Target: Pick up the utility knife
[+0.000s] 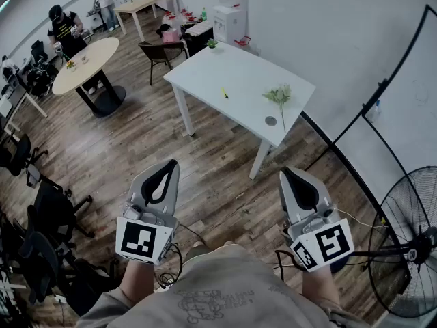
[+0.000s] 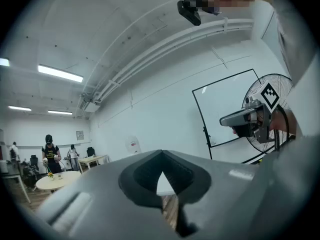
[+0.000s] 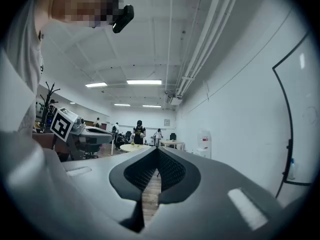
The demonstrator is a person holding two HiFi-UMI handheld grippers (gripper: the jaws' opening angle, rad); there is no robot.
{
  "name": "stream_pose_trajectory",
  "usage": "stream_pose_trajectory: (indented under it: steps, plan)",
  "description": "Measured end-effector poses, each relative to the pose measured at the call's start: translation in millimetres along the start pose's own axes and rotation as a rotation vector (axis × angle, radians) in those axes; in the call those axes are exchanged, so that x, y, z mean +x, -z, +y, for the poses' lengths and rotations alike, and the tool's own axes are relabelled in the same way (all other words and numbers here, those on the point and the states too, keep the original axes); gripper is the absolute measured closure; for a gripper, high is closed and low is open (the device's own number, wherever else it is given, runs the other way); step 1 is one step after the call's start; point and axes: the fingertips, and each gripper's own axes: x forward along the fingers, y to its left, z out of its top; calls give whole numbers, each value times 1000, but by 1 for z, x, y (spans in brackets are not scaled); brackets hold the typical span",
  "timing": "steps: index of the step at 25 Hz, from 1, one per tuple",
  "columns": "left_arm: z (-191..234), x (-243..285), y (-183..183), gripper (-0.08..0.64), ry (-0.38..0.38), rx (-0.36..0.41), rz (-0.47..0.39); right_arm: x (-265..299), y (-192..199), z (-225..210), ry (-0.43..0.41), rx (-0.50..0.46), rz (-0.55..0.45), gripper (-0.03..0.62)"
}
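The left gripper (image 1: 169, 167) and right gripper (image 1: 287, 175) sit low, close to the person's body, each with its jaws shut tip to tip on nothing (in each gripper view only a sliver of wooden floor (image 1: 136, 149) shows through the slot below the tips). Well ahead of both stands a white worktop (image 1: 205, 74). The small yellow knife (image 1: 224, 93) lies near its middle, with a sprig of flowers (image 1: 280, 96) lying to its right.

Open floor (image 1: 218, 183) before table (image 1: 239, 74)
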Motion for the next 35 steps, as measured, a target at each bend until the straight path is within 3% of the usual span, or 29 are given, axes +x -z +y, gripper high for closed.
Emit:
stream_pose_trajectory:
  steps: [16,21,22,23,26,35]
  plan:
    - [-19,-16,-4,558,30,28,4,-15,16,5,-37,46,39,563]
    - [-12,-23,-1,559,20,10,22,-17,7,0,49,85,-24,558]
    - [-9,-23,-2,558,19,15,23,-17,5,-2,63,94,-42,526]
    - [-7,-21,-2,558,17,21,30,-17,4,-5,75,104,-52,440]
    - [-2,-11,0,558,10,22,47,-12,6,-17,104,120,-63,369]
    - [18,28,17,558,51,-1,30,34,32,-28,103,97,42,362]
